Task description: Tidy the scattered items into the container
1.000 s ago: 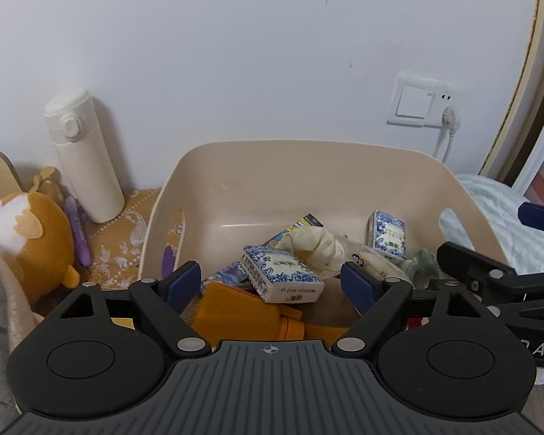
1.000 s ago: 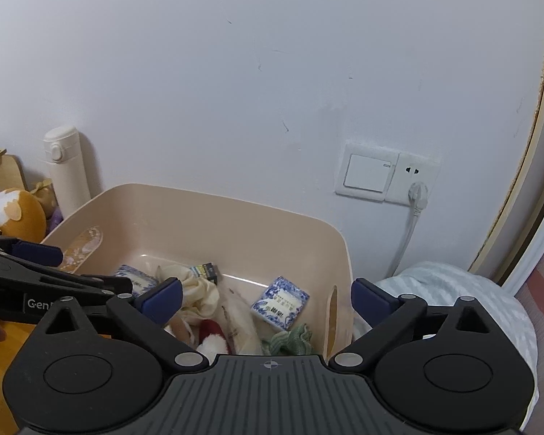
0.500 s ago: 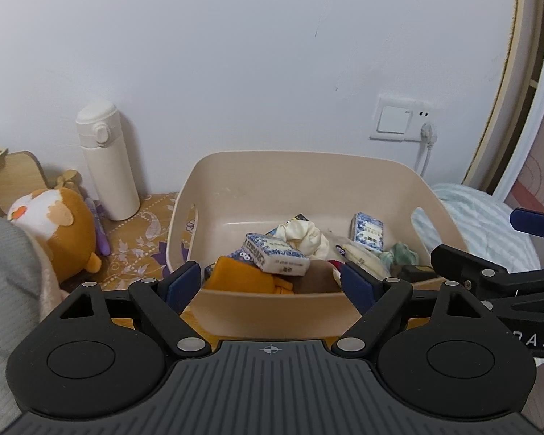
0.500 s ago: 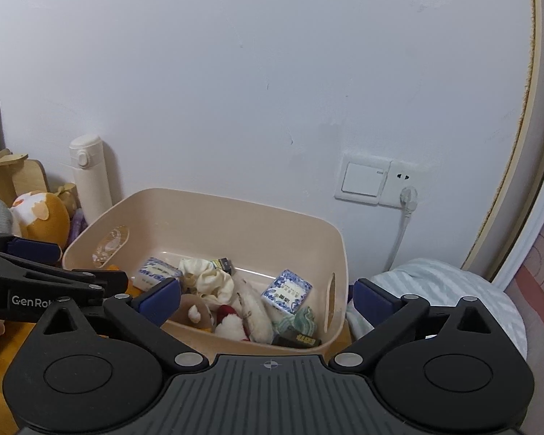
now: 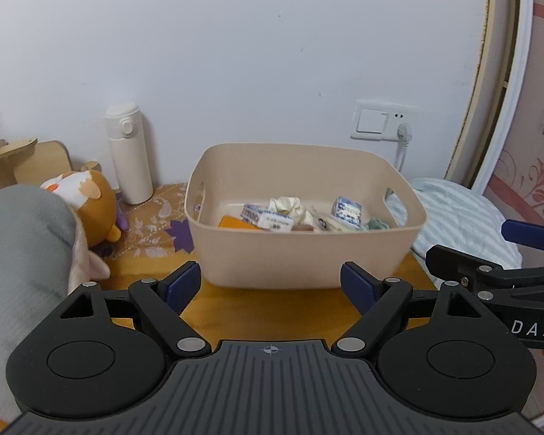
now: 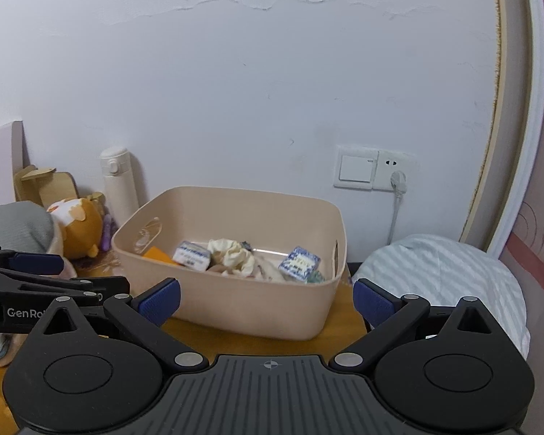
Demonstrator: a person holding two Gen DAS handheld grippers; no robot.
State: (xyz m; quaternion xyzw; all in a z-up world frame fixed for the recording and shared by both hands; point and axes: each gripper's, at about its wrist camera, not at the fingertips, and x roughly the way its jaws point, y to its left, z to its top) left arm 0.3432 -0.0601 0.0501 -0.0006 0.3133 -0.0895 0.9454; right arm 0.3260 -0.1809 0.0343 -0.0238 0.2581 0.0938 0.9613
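Note:
A beige plastic container (image 5: 301,264) stands on the wooden table; it also shows in the right wrist view (image 6: 235,311). Inside lie two blue-and-white boxes (image 5: 347,210) (image 5: 266,217), a cream cloth (image 5: 290,207), an orange item (image 5: 234,223) and other small things. My left gripper (image 5: 271,286) is open and empty, in front of the container and short of it. My right gripper (image 6: 268,302) is open and empty, also in front of the container, to the right of the left one.
A white thermos (image 5: 128,154) stands by the wall left of the container. An orange plush toy (image 5: 87,204) and a grey cloth (image 5: 21,253) lie at left. A striped pillow (image 5: 460,217) lies at right. A wall switch and socket (image 5: 380,125) sit behind.
Both grippers have pulled back and up from over the container; it now looks smaller and its whole front wall shows. Both stay open and empty.

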